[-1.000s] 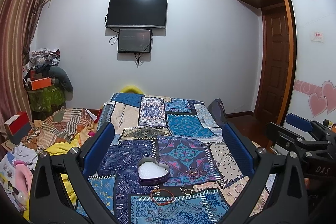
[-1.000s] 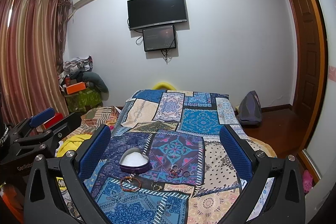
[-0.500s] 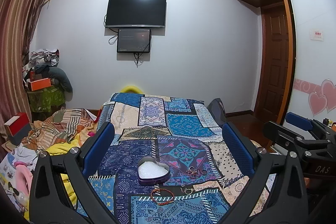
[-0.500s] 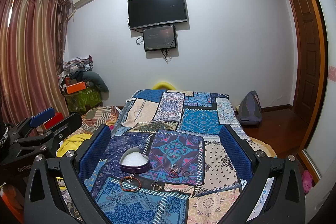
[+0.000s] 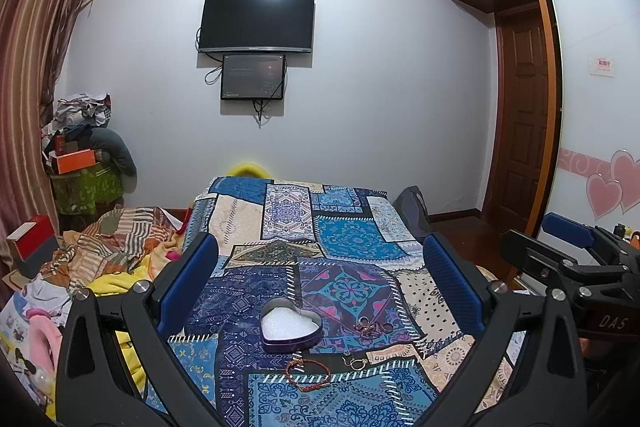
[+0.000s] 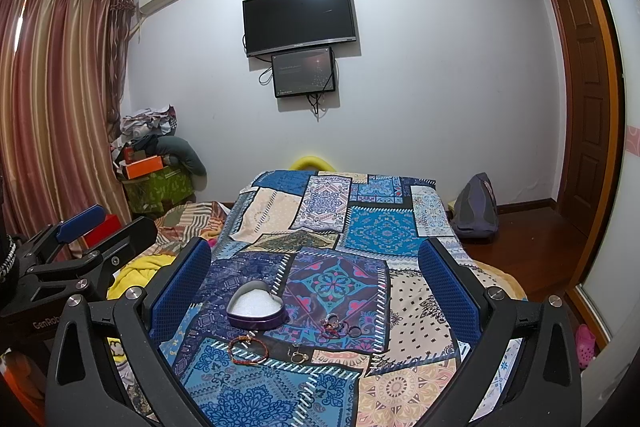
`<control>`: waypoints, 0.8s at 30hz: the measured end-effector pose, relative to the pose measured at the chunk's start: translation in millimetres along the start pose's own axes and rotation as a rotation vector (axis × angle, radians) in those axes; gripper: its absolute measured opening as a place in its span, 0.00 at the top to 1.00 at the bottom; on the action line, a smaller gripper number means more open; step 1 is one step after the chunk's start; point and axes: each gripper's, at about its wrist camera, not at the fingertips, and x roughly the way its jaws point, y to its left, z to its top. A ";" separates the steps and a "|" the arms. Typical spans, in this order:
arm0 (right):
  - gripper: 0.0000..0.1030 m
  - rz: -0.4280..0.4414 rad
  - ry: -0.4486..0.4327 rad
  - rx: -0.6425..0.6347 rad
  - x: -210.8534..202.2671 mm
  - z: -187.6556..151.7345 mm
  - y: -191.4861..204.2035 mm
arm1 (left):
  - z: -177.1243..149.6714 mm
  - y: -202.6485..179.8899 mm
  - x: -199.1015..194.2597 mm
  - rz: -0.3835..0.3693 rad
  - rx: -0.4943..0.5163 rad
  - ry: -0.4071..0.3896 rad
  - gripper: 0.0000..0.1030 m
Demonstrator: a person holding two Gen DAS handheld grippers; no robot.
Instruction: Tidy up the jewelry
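Left gripper point(image 5: 320, 273) and right gripper point(image 6: 314, 269) both spread wide, empty, above patchwork-quilted bed point(image 6: 380, 227). Purple heart-shaped tin point(image 5: 291, 325) on quilt; red braided bracelet point(image 5: 308, 371) in front, rings point(image 5: 370, 327) to its right.

Bare patchwork bedspread point(image 5: 352, 239) beyond heart-shaped tin point(image 5: 291, 325); jewelry close around it.

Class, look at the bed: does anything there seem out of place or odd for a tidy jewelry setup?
Yes. The heart tin holds only white padding, while the bracelet, the earring and a tangle of rings lie loose on the quilt beside it. Nothing looks spilled or broken.
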 end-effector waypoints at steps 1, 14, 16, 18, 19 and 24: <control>0.00 0.000 0.000 -0.001 0.2 -0.2 0.0 | 0.0 0.0 0.0 0.000 0.000 0.000 0.00; 0.00 -0.001 0.020 0.006 8.5 -3.1 -3.3 | -1.7 -1.5 5.2 0.002 0.002 0.011 0.00; 0.00 -0.002 0.030 0.007 12.1 -4.7 -4.6 | -2.9 0.1 10.2 0.007 0.001 0.021 0.00; 0.00 -0.005 0.042 0.010 16.5 -6.7 -6.5 | -4.6 1.9 16.5 0.014 0.001 0.036 0.00; 0.00 -0.005 0.048 0.011 18.1 -7.7 -7.4 | -5.2 2.8 19.7 0.015 0.001 0.044 0.00; 0.00 -0.018 0.094 0.017 32.7 -16.2 -14.2 | -14.3 8.3 42.0 0.026 -0.014 0.108 0.00</control>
